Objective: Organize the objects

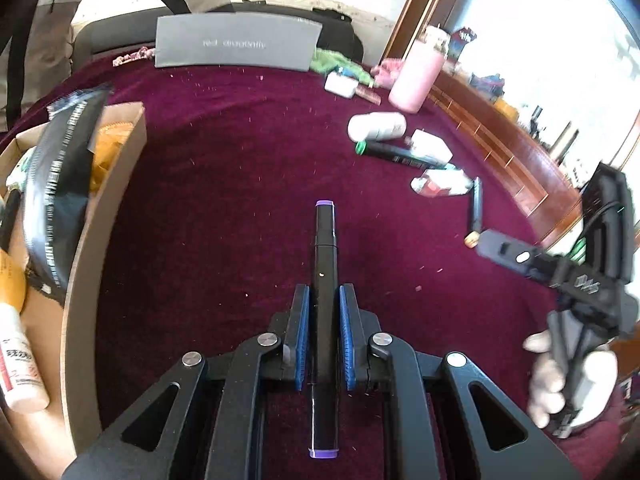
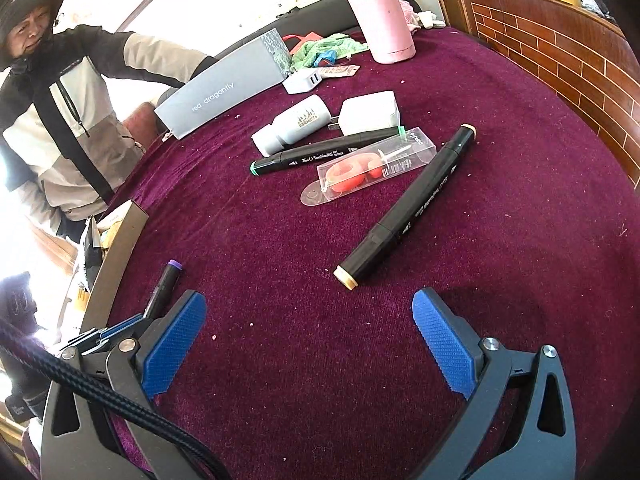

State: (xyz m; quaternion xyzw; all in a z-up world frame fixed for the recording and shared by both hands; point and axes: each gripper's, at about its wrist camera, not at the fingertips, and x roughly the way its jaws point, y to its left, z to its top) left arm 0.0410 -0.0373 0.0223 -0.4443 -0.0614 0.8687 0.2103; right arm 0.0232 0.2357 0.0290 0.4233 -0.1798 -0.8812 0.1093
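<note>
My left gripper (image 1: pixel 324 300) is shut on a black marker with purple caps (image 1: pixel 325 280), held lengthwise between the blue pads above the maroon cloth. The same marker (image 2: pixel 166 280) shows at the left of the right wrist view. My right gripper (image 2: pixel 310 312) is open and empty, just short of a black marker with tan caps (image 2: pixel 408 212) lying on the cloth. Beyond it lie a clear packet with an orange item (image 2: pixel 372 168), a green-capped marker (image 2: pixel 324 152), a white bottle (image 2: pixel 292 124) and a white charger (image 2: pixel 372 112).
A cardboard box (image 1: pixel 108 216) at the left holds a black foil bag (image 1: pixel 60 184), a white tube (image 1: pixel 20 364) and other items. A grey box (image 1: pixel 236 42), pink flask (image 2: pixel 380 16), green cloth (image 2: pixel 324 50) and white adapter (image 2: pixel 302 80) stand at the back. A wooden ledge (image 2: pixel 560 52) borders the right.
</note>
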